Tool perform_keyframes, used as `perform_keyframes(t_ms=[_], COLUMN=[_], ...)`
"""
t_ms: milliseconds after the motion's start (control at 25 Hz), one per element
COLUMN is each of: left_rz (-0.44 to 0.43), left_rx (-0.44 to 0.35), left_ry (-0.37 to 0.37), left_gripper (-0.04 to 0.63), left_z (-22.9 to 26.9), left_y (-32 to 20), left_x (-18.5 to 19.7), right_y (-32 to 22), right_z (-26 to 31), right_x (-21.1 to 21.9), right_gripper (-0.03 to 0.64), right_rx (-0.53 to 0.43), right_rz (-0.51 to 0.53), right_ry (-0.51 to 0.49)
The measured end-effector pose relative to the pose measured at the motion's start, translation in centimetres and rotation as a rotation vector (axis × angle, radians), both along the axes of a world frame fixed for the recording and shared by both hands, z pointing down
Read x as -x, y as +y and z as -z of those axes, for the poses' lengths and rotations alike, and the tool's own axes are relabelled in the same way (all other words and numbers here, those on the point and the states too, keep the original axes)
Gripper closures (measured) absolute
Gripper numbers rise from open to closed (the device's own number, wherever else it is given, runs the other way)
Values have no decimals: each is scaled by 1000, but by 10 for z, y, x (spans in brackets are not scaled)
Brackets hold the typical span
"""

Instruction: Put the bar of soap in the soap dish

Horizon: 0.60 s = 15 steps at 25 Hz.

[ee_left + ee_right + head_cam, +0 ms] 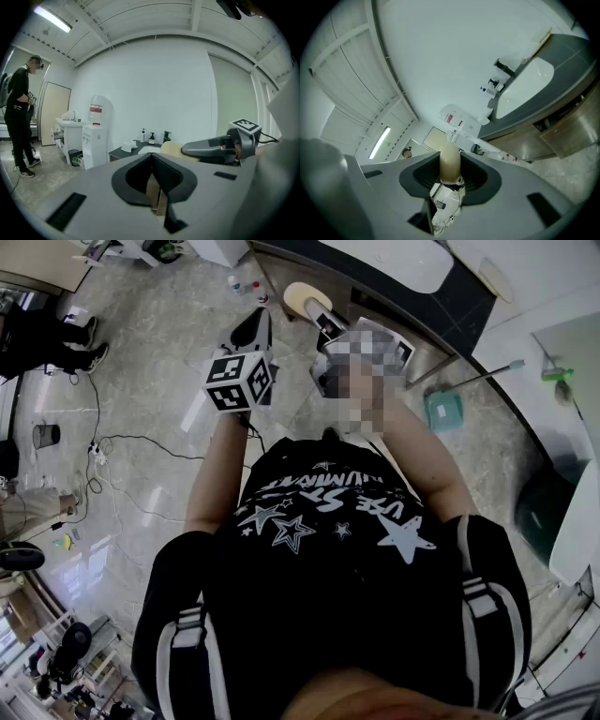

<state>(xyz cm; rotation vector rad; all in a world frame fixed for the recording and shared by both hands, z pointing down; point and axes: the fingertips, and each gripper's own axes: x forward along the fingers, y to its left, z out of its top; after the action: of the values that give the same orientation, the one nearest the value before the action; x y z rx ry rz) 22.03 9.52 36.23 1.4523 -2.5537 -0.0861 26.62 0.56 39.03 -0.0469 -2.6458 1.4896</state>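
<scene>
The right hand-held gripper (450, 180) pinches the cream bar of soap (450, 159) edge-on, raised well apart from the sink tabletop (562, 61); the left hand-held gripper (156, 176) is pressed together, empty; no soap dish is discernible; best locate it first, then lower the bar level with a firm pinch.

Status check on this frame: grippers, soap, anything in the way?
Left gripper shut, empty. Right gripper shut on the bar of soap, held off the floor. Soap dish not made out; nothing seen blocking.
</scene>
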Motion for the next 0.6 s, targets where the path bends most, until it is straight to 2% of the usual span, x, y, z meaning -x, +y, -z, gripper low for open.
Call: perform_keyframes(t_ms=[400,600], left_rz=[31,27], left_rx=[0,-7], left_ry=[-6,-14], left_gripper=[583,583], left_z=[-1,8], left_y=[-14,-20], left_x=[6,23], right_y=[-31,-39], right_z=[-7,0], right_x=[10,23], right_gripper=[489,488], right_rx=[31,34], right_rz=[1,-2], right_ry=[1,-4])
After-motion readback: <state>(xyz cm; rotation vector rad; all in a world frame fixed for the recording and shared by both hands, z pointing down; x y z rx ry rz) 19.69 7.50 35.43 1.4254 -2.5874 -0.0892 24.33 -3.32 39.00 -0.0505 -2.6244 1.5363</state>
